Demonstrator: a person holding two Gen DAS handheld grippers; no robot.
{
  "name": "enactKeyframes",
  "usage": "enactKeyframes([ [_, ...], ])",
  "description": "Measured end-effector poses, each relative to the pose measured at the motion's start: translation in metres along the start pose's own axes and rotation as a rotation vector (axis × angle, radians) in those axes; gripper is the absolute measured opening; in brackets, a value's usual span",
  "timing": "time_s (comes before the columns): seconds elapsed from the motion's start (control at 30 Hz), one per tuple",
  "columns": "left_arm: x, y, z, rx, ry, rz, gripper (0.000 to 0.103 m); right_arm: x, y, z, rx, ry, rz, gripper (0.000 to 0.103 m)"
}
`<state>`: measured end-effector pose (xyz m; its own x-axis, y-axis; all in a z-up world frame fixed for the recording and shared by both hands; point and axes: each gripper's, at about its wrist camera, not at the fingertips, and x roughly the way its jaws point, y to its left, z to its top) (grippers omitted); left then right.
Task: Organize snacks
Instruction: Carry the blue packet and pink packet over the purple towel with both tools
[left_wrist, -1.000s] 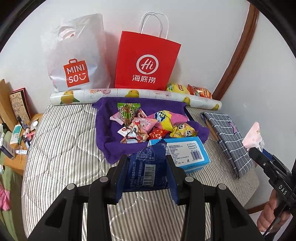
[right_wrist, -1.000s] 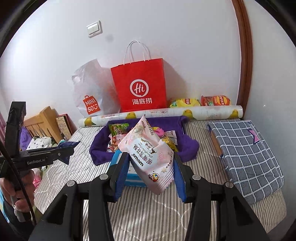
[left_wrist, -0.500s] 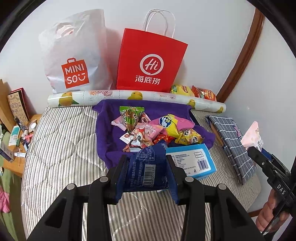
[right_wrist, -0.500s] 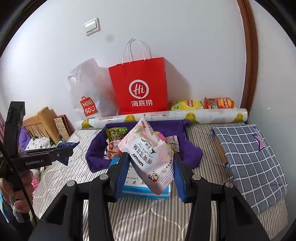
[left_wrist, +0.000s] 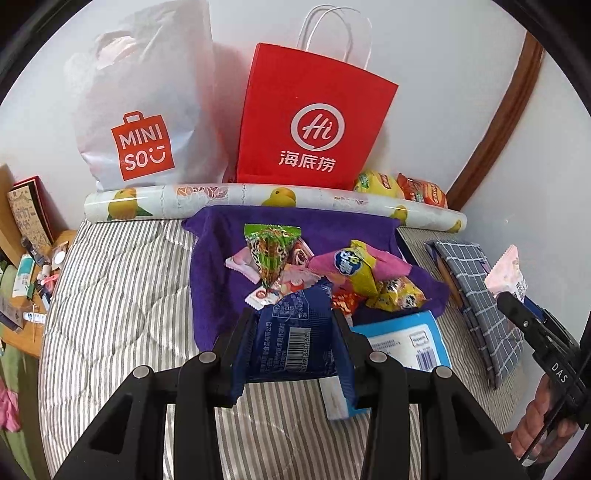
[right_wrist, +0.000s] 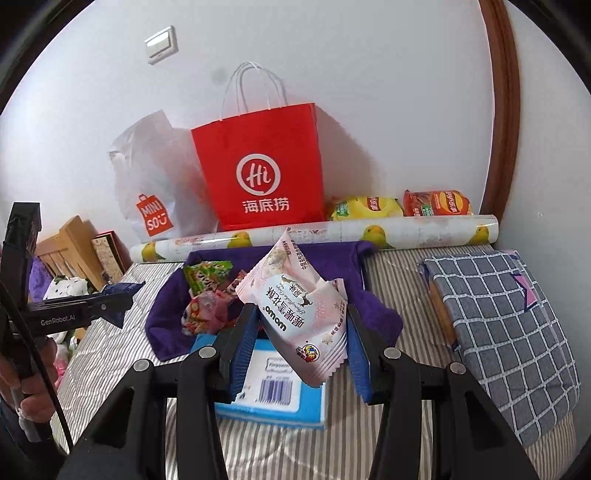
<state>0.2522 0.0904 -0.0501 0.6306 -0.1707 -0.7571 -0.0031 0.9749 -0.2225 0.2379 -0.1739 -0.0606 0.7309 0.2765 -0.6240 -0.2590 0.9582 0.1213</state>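
Note:
My left gripper is shut on a dark blue snack packet, held above the striped mattress in front of the snack pile. My right gripper is shut on a pale pink snack packet, held above a blue box. Several loose snacks lie on a purple towel. The blue box sits at the towel's front edge. A red paper bag and a white MINISO bag stand against the wall behind.
A printed paper roll lies between the bags and the towel. Two chip bags sit behind it at the right. A checked grey pillow lies at the right. A cluttered wooden stand is left of the bed.
Both grippers have moved forward toward the bags with their packets still held; the bags and snack pile appear larger and nearer.

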Motion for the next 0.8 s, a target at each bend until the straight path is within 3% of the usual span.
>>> enactKeyframes([
  [0.2, 0.020, 0.009, 0.014, -0.041, 0.027, -0.026, 0.038, 0.022, -0.005, 0.016, -0.001, -0.007, -0.008, 0.046],
  [0.8, 0.090, 0.031, 0.037, -0.094, 0.090, 0.020, 0.038, 0.120, -0.013, 0.045, 0.021, 0.064, 0.003, 0.046],
])
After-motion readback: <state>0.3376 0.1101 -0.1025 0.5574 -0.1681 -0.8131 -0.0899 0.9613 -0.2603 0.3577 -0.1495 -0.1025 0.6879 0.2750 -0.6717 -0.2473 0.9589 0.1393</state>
